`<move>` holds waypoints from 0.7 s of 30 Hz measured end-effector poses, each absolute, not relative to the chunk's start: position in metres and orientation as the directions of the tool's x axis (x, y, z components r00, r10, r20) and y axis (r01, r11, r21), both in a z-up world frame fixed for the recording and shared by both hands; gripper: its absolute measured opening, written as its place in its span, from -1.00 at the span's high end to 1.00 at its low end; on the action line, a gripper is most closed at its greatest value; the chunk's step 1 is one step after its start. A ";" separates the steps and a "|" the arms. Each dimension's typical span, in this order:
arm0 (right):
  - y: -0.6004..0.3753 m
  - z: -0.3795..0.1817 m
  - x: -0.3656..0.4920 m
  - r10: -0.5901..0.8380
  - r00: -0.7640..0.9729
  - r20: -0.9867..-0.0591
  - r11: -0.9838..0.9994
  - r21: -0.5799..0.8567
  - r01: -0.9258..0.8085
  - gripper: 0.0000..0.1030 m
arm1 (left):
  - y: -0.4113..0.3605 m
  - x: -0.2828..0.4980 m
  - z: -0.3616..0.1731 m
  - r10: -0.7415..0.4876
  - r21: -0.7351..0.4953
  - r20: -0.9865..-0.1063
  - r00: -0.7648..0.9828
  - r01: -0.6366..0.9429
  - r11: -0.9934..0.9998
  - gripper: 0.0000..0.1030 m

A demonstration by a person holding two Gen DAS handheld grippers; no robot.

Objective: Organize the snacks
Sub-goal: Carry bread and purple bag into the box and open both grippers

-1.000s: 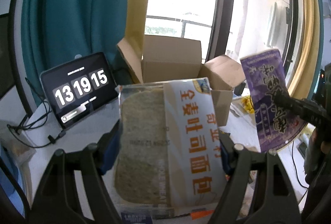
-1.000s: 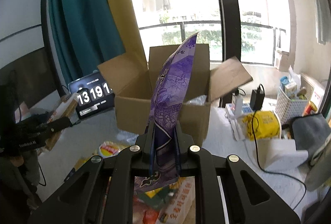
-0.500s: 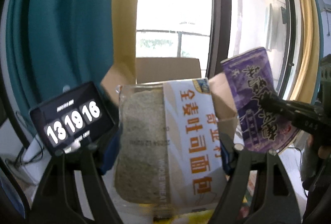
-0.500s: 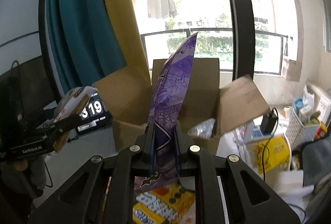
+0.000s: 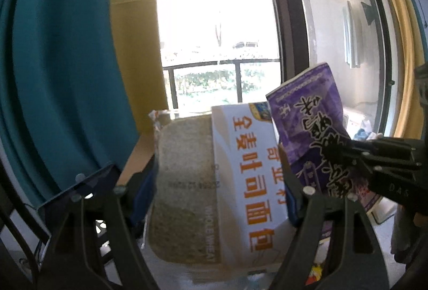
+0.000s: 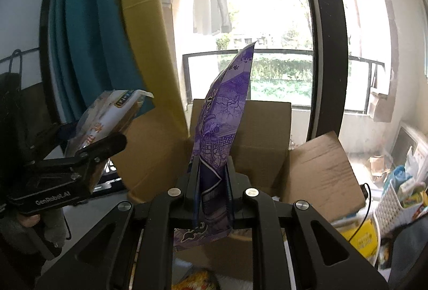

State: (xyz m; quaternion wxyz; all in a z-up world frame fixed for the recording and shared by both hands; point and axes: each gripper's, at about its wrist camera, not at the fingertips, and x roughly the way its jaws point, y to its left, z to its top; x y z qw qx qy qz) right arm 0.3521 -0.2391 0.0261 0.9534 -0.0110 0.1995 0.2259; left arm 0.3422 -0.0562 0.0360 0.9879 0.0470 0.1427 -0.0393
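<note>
A clear pack of whole-wheat bread [image 5: 187, 183] with a white and orange label stands upright, and my left gripper [image 5: 216, 180] is shut on its two sides. The right wrist view shows that pack [image 6: 107, 113] and the left gripper [image 6: 104, 148] at the left, level with the left flap of the open cardboard box [image 6: 264, 134]. My right gripper [image 6: 212, 183] is shut on the lower end of a tall purple snack bag [image 6: 227, 113], held upright in front of the box. In the left wrist view the purple bag [image 5: 307, 113] hangs close beside the bread on the right.
A teal curtain [image 6: 88, 44] and a yellow curtain hang behind the box on the left, with a dark window post [image 6: 321, 49] behind it. A white basket of small items [image 6: 396, 201] and a yellow packet [image 6: 361, 236] sit at the right. Loose snack packs [image 6: 198, 279] lie below the right gripper.
Both grippers have risen and moved toward the box with their packs, and the box now looms larger. The clock tablet has slid to the lower left. The two packs are closer together.
</note>
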 end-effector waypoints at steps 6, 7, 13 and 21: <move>-0.237 0.017 0.388 0.399 0.821 -0.408 0.910 0.065 -0.410 0.69 | -0.062 0.393 0.026 -0.048 0.089 -0.341 0.939 0.083 0.993 -0.52; -0.233 0.017 0.391 0.392 0.823 -0.410 0.912 0.060 -0.405 0.69 | -0.062 0.399 0.024 -0.044 0.096 -0.352 0.935 0.083 0.992 -0.52; -0.222 0.011 0.417 0.374 0.830 -0.414 0.918 0.041 -0.394 0.69 | -0.063 0.434 0.014 0.012 0.116 -0.409 0.912 0.039 0.993 -0.54; -0.210 -0.003 0.444 0.312 0.829 -0.464 0.941 0.028 -0.338 0.09 | -0.060 0.469 -0.008 0.082 0.133 -0.482 0.872 -0.020 0.991 -0.75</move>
